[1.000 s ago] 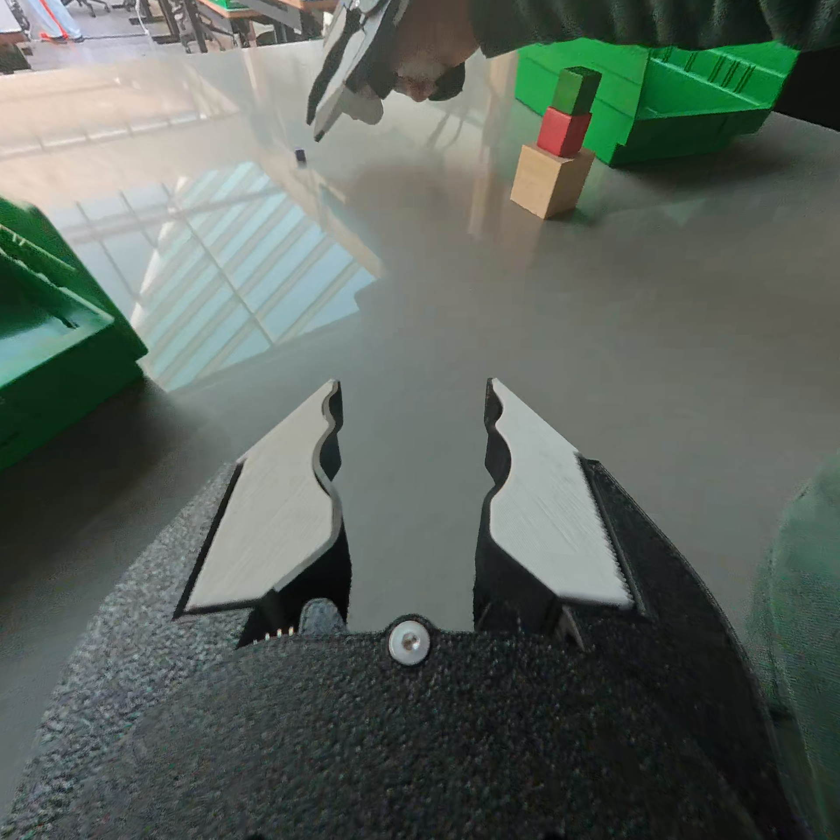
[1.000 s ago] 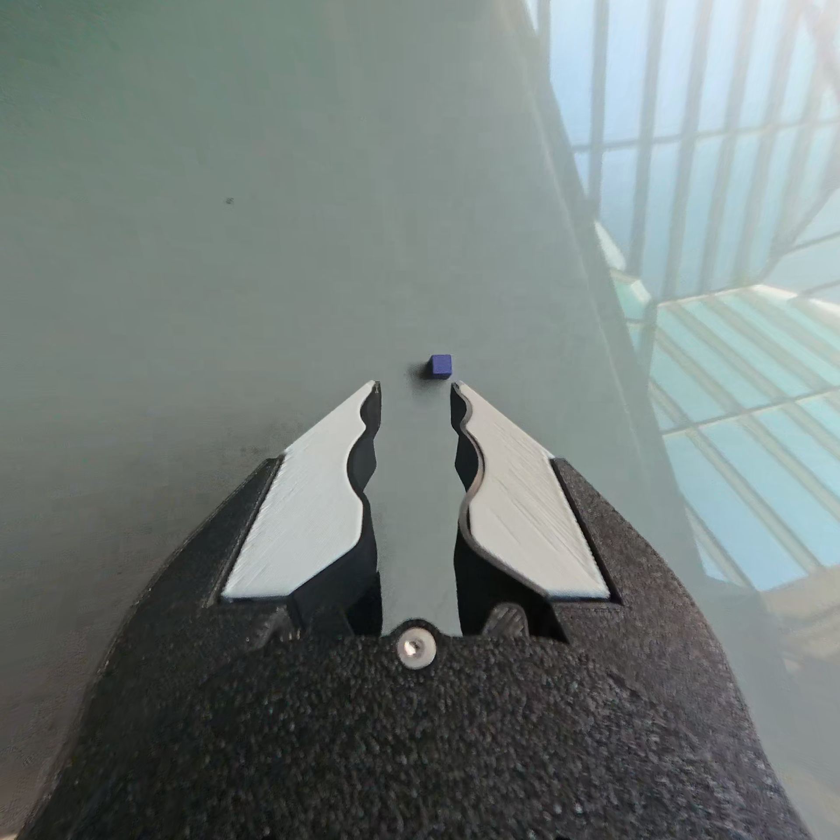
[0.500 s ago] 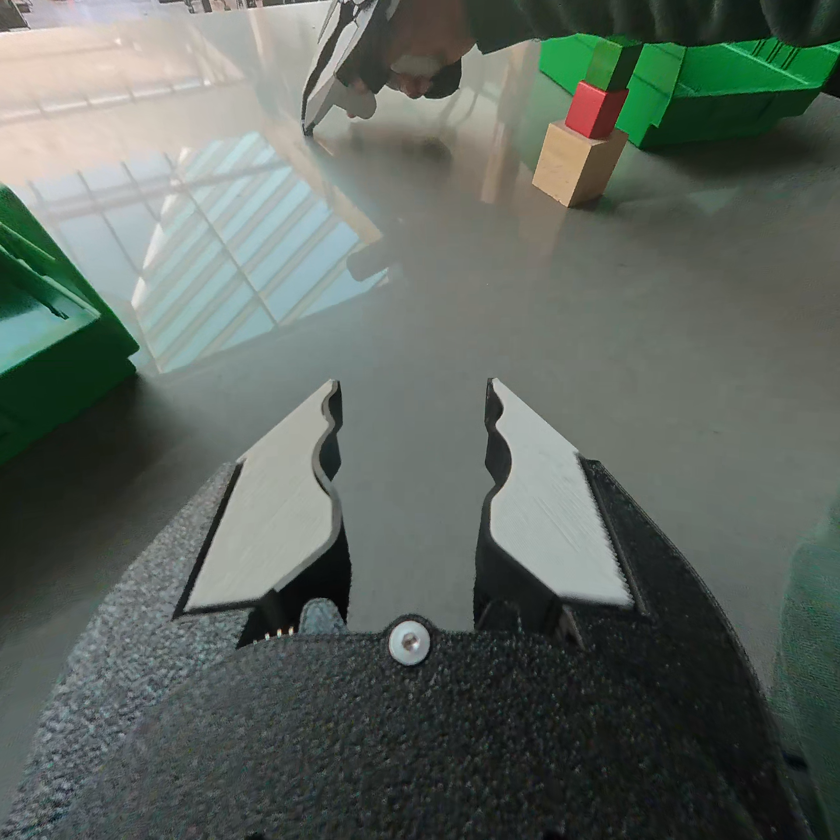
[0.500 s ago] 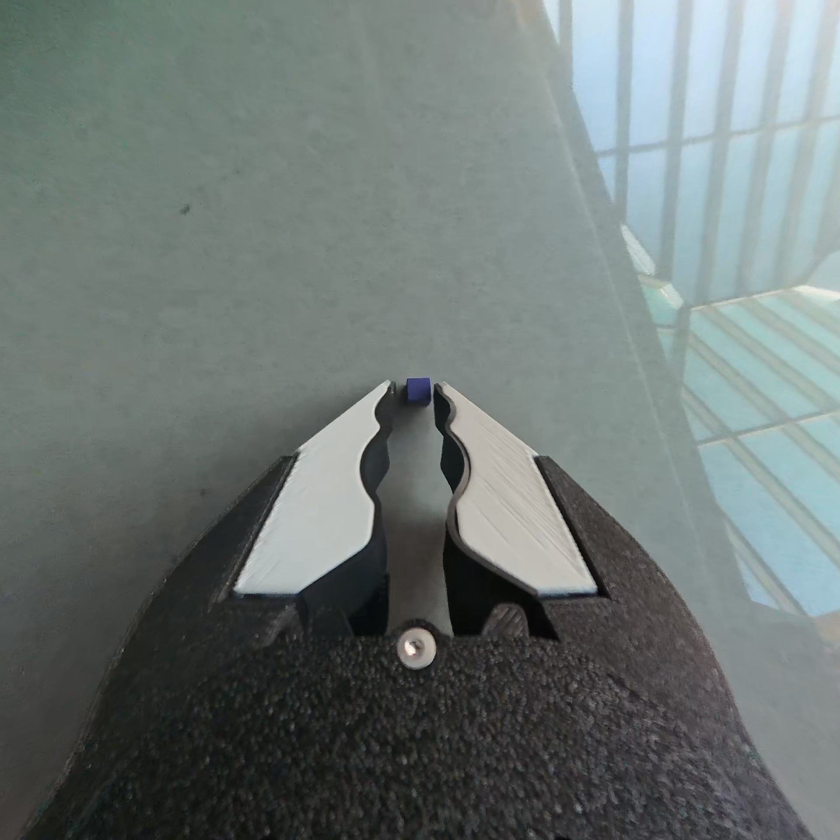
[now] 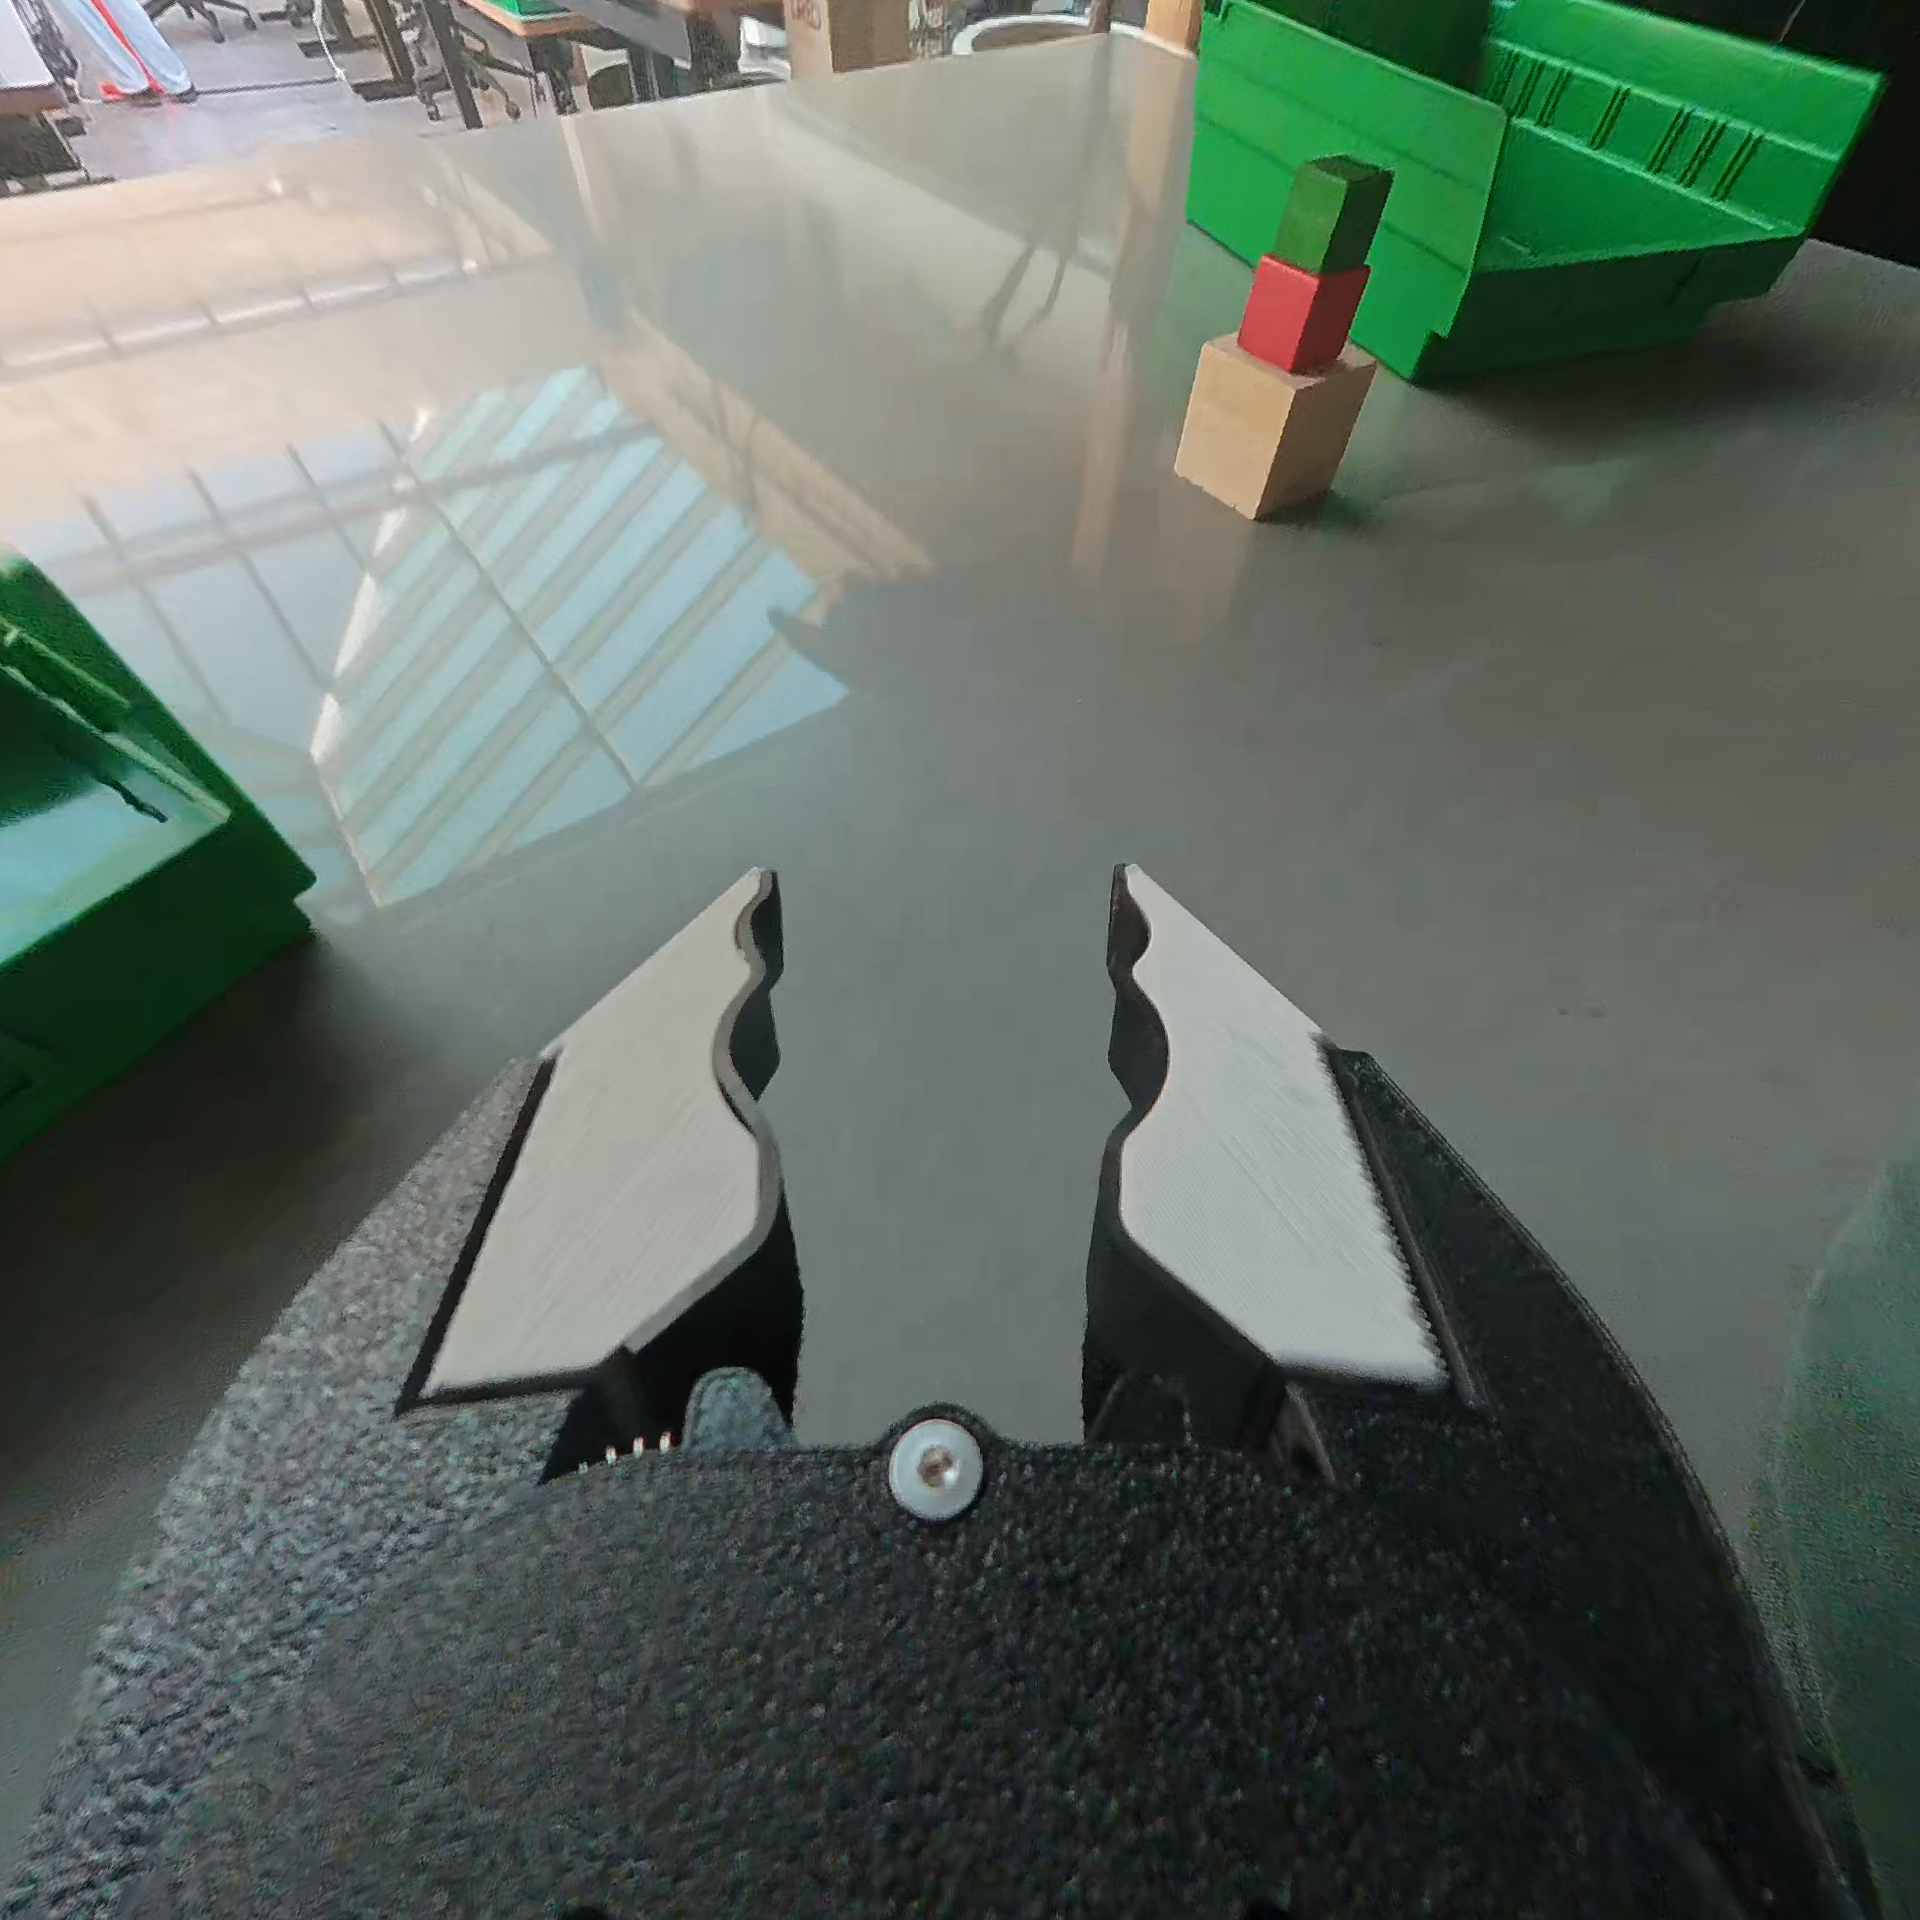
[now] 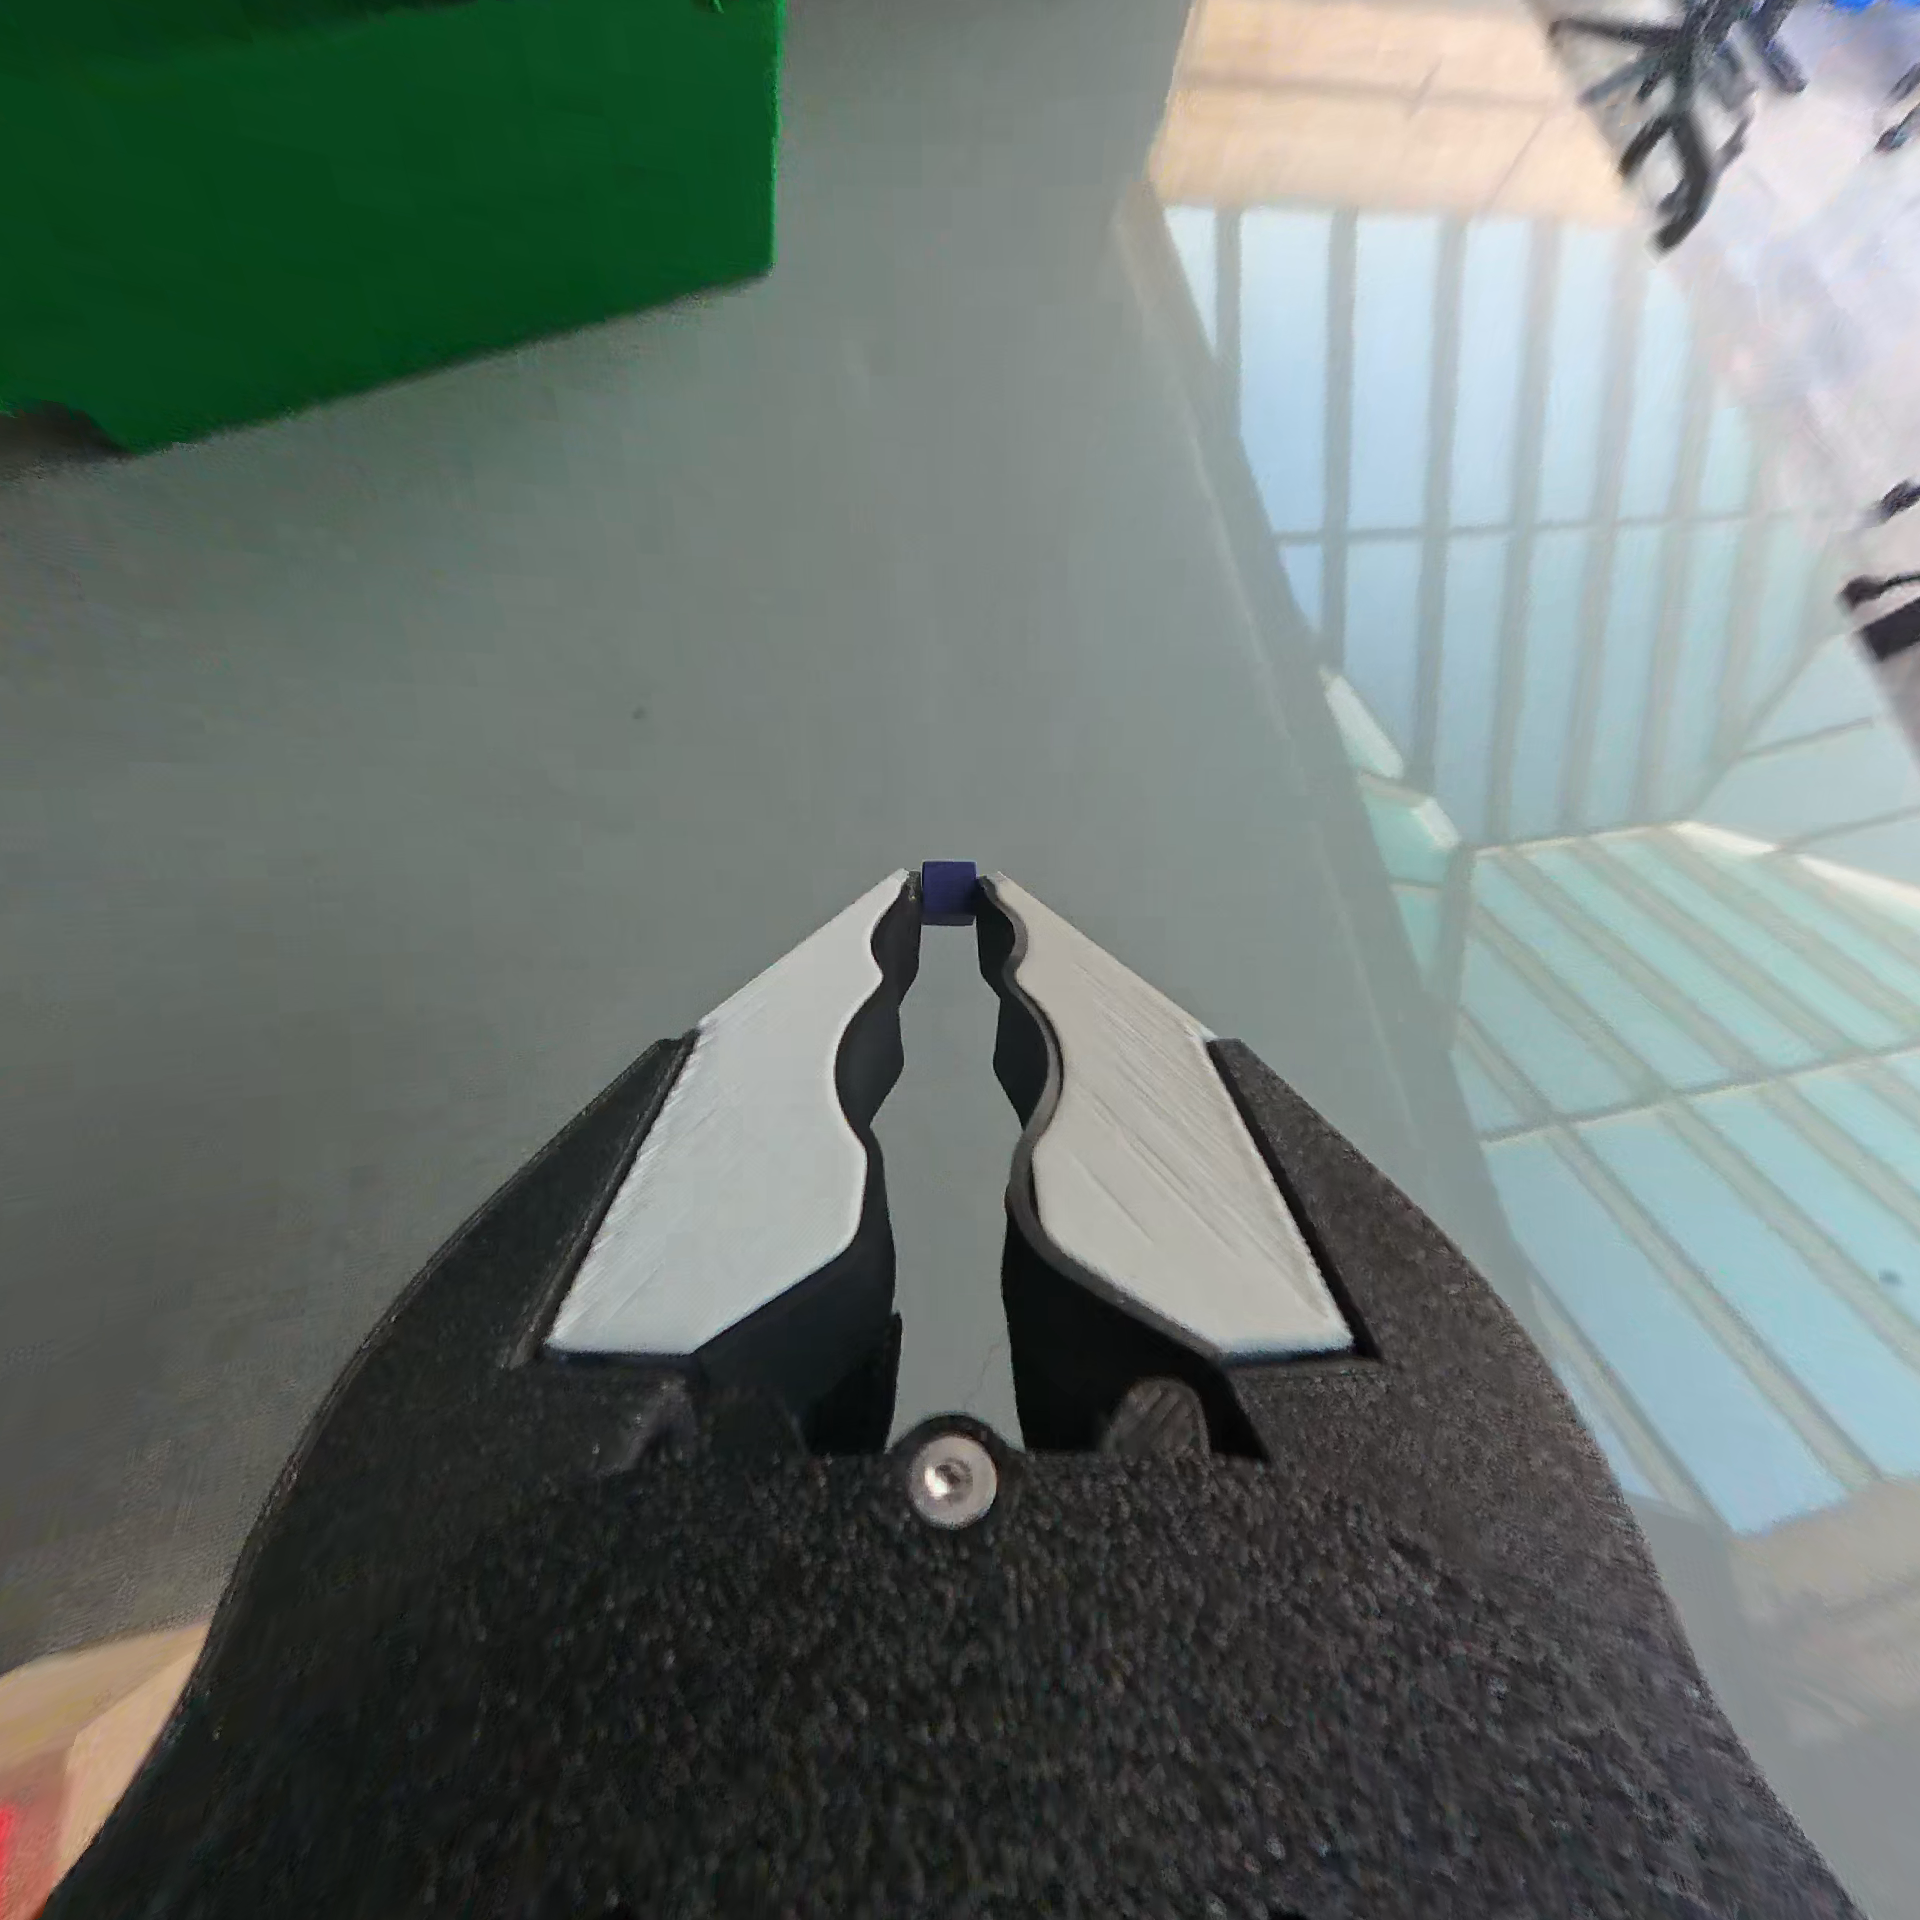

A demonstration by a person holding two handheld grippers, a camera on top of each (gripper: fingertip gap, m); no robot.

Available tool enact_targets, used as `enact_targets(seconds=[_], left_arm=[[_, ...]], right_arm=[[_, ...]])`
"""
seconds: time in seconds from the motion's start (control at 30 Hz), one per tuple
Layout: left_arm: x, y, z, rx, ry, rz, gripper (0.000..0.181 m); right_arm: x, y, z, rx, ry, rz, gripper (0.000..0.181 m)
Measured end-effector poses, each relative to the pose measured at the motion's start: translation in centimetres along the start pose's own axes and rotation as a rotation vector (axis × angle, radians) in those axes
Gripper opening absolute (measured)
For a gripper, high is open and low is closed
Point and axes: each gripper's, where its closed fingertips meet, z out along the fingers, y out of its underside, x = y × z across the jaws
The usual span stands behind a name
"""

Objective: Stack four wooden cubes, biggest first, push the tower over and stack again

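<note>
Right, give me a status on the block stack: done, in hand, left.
Done: green block on red block on wooden block, standing on the grey table.
In hand: the right tool pinches a tiny blue cube at its tips.
Left: the cube is not on the stack. The left tool is open, empty.

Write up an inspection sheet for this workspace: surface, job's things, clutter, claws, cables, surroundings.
Surface: glossy grey table, mirroring window panes.
Job's things: tiny blue cube pinched at the right claw's tips; block stack, green on red on wood.
Clutter: green bin behind the stack; a second green bin on the left.
Claws: left claw open, empty, above bare table; right claw shut on the cube.
Cables: nothing seen.
Surroundings: desks and office chairs beyond the table's far edge.
</note>
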Motion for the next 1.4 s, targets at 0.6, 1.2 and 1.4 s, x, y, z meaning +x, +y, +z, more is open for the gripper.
enact_targets(seconds=[0.6,1.2,1.4], left_arm=[[4.7,-1.3,-0.3,0.036,0.088,0.090,0.062],[5.9,-1.1,0.1,0.022,0.062,0.099,0.062],[6.0,-1.0,0.3,0.022,0.066,0.089,0.062]], right_arm=[[-15.5,4.1,-17.6,-0.100,-0.166,-0.092,0.010],[-17.5,10.4,-16.1,-0.144,-0.216,-0.067,0.010],[-17.3,10.5,-15.9,-0.137,-0.222,-0.066,0.010]])
